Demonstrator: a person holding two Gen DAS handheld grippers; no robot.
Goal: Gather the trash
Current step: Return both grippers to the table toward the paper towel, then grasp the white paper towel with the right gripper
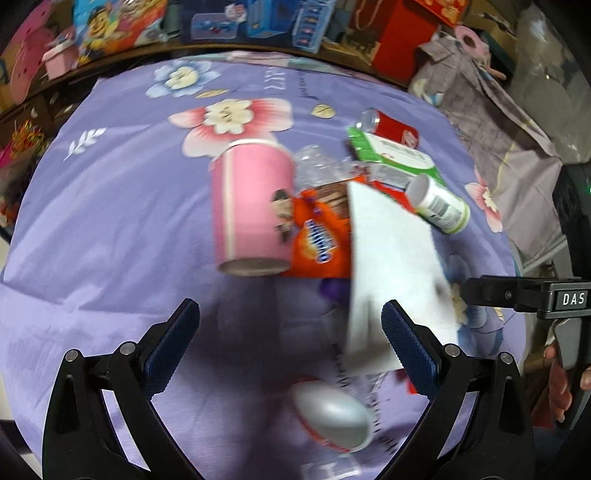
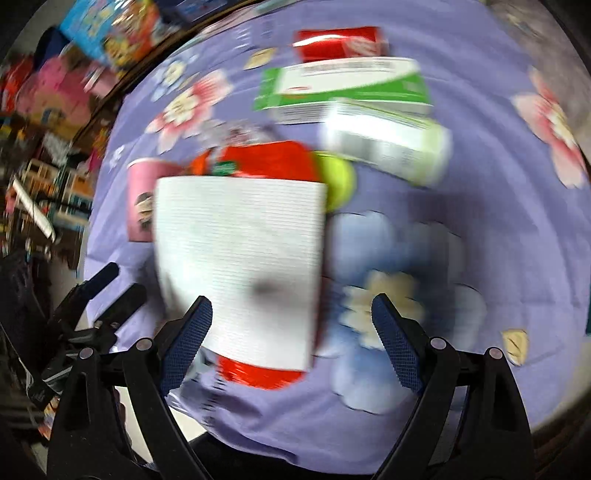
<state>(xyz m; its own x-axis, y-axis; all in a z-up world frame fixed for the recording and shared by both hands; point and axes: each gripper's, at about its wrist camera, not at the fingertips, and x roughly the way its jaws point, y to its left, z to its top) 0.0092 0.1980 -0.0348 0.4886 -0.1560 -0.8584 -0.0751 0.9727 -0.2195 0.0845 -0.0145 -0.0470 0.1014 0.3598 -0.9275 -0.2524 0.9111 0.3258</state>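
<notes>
Purple floral cloth (image 1: 110, 229), cluttered shelves (image 1: 258, 22) behind, blurry; both jaws apart, empty.

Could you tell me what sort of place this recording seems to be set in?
Probably a cluttered room at home: a table under a purple floral cloth strewn with trash, colourful toy boxes stacked behind it, and grey clothing heaped alongside.

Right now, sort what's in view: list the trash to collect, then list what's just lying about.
Trash to collect:
pink paper cup
orange snack wrapper
white paper towel
red soda can
green-and-white carton
white bottle with green label
crushed clear plastic bottle
silver can

Just lying about:
purple floral cloth
toy boxes
grey garment
</notes>
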